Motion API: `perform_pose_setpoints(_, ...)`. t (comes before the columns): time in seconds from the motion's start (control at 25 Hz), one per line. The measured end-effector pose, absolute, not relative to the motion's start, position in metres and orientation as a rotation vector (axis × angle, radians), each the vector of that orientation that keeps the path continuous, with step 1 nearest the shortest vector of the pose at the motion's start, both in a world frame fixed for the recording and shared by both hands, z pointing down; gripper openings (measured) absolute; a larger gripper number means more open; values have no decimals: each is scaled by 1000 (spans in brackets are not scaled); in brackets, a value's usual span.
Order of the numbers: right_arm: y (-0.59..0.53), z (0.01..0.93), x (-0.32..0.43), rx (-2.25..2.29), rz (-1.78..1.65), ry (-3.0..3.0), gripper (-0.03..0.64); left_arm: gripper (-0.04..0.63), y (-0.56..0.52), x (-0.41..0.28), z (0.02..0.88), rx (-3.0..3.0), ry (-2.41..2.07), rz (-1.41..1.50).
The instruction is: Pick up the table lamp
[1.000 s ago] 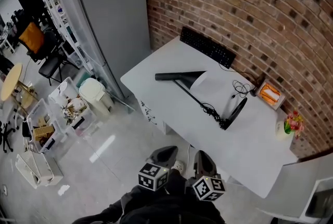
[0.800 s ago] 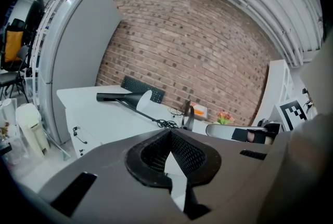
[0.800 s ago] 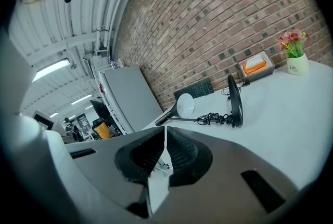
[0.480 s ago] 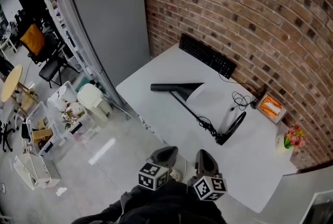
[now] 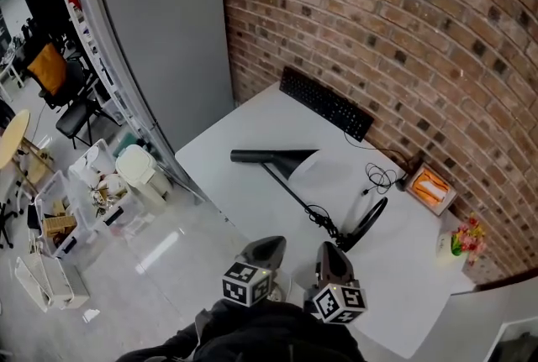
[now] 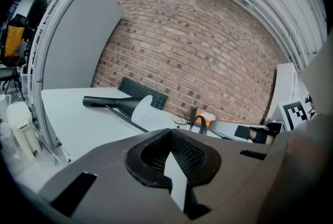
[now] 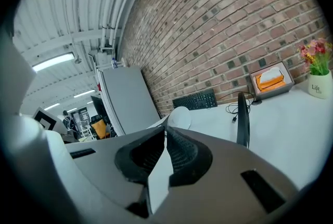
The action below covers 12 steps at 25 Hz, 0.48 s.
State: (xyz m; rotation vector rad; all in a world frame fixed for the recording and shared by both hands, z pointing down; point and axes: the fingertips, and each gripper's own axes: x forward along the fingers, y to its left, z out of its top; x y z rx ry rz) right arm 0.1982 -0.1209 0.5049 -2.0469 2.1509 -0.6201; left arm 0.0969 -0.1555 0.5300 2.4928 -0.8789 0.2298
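White counter [image 5: 231,184] shoved against a brick wall [image 5: 378,33]
Table lamp [image 5: 282,159] lies flat on it near the keyboard [image 5: 326,104]; left tool [image 5: 267,249] and right tool [image 5: 333,259] both pressed together, empty.

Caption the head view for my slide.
Left gripper and right gripper, both shut, face the table where the lamp lies toppled.

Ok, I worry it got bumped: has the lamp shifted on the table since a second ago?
No. The lamp keeps its place and angle beside the keyboard; only the whole view has slid.
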Motion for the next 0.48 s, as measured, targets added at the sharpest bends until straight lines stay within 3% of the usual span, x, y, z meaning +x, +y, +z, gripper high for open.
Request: perform_pose_setpoints(0.48, -113, 506, 220, -2155, -581, 2076, 15, 8, -165, 117, 537, 2473, -777, 257)
